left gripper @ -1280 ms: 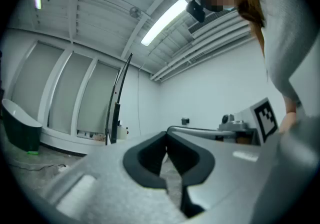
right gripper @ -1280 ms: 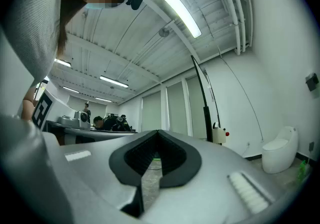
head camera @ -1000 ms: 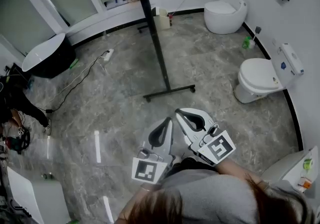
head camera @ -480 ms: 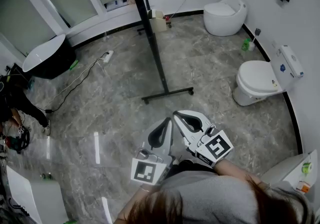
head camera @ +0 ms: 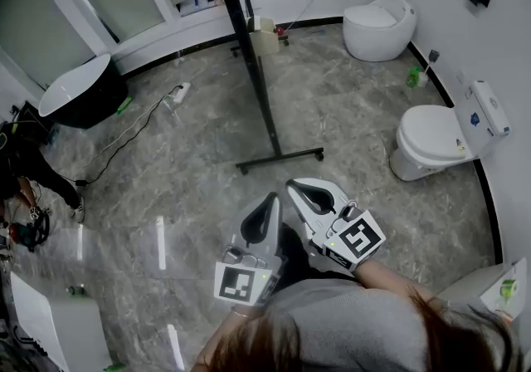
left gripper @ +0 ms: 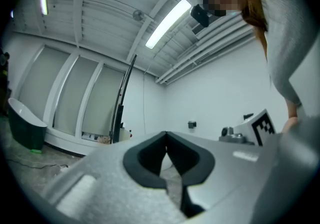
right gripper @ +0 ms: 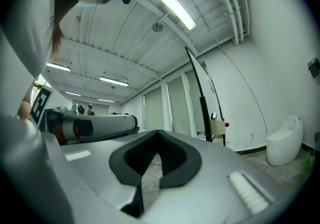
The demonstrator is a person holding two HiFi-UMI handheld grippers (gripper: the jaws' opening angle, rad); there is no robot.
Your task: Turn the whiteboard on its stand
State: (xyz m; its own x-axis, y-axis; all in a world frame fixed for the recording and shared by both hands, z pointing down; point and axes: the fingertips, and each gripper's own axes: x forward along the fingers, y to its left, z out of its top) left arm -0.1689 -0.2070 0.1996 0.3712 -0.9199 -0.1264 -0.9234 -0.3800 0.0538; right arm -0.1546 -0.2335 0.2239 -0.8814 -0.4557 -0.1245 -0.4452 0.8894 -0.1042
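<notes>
Left gripper: the left gripper [head camera: 270, 198] sits in the lower middle of the head view, held up before the person's grey sleeve; its jaws are together and nothing is between them.
Left gripper view: the tips of the left gripper [left gripper: 166, 134] meet, and only floor and wall show beyond them.
Right gripper: the right gripper [head camera: 294, 187] is just beside the left one, on its right; its jaws are closed and hold nothing.
Right gripper view: the tips of the right gripper [right gripper: 158, 132] touch each other.
Whiteboard: the whiteboard [head camera: 254, 63] stands in the upper middle of the head view, seen from its edge as a thin dark upright, well apart from both grippers.
Stand foot: the black foot bar [head camera: 280, 159] lies on the grey floor [head camera: 199, 196], above the grippers in the frame.
Right side: two white toilets [head camera: 431, 139] stand along the wall.
Left side: a dark bathtub [head camera: 79, 95] is at the upper left, with a white power strip [head camera: 177, 91] near it.
</notes>
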